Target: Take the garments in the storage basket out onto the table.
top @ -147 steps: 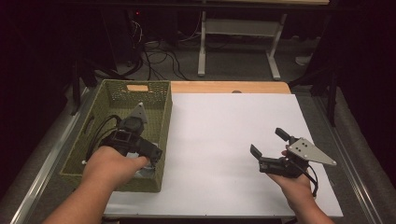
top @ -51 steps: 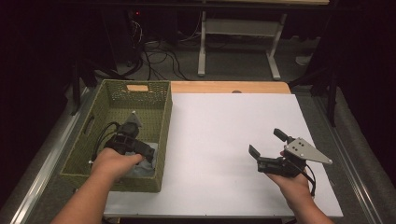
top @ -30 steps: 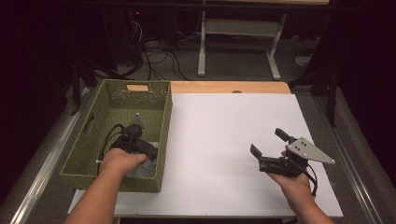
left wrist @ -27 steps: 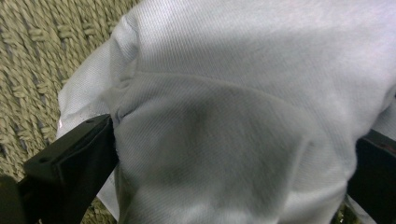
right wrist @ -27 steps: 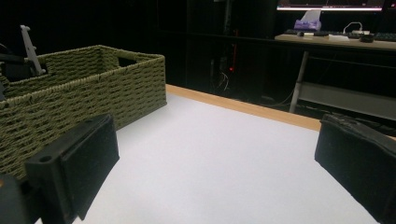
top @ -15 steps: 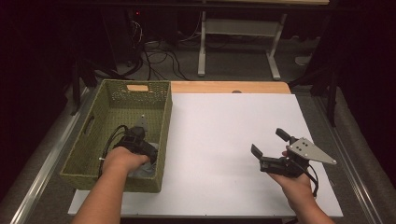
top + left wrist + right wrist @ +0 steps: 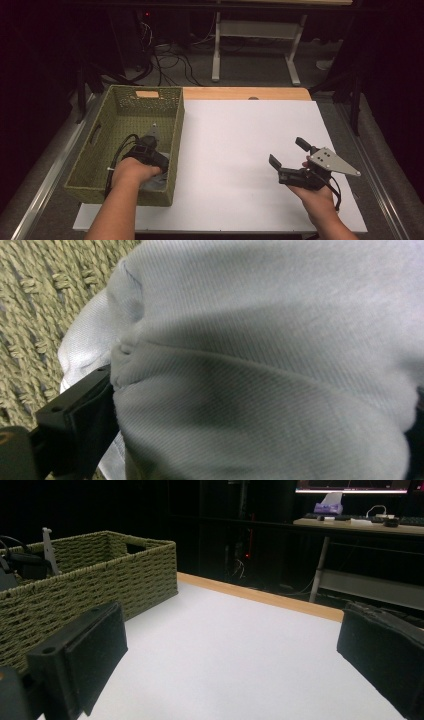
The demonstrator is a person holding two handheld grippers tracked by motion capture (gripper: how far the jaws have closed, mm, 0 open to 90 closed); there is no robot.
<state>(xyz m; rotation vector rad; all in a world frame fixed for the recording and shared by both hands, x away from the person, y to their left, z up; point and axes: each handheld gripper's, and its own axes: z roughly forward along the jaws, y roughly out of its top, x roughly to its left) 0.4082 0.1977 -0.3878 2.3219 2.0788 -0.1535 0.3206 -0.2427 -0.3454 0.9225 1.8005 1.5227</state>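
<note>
A woven green basket stands on the left of the white table. My left gripper reaches down into the basket's near end. In the left gripper view its jaws stand wide apart, with a pale blue-grey cloth bunched between them; the left fingertip touches the cloth's edge. A bit of that cloth shows under the hand in the high view. My right gripper hovers over the right side of the table, open with nothing between its jaws.
The basket has tall woven walls and a handle slot in its left side. A wooden strip runs along the table's far edge. Desk legs and cables stand on the dark floor beyond.
My left gripper has sunk lower into the basket and drawn toward its near end, down onto the cloth. The right gripper has hardly moved.
</note>
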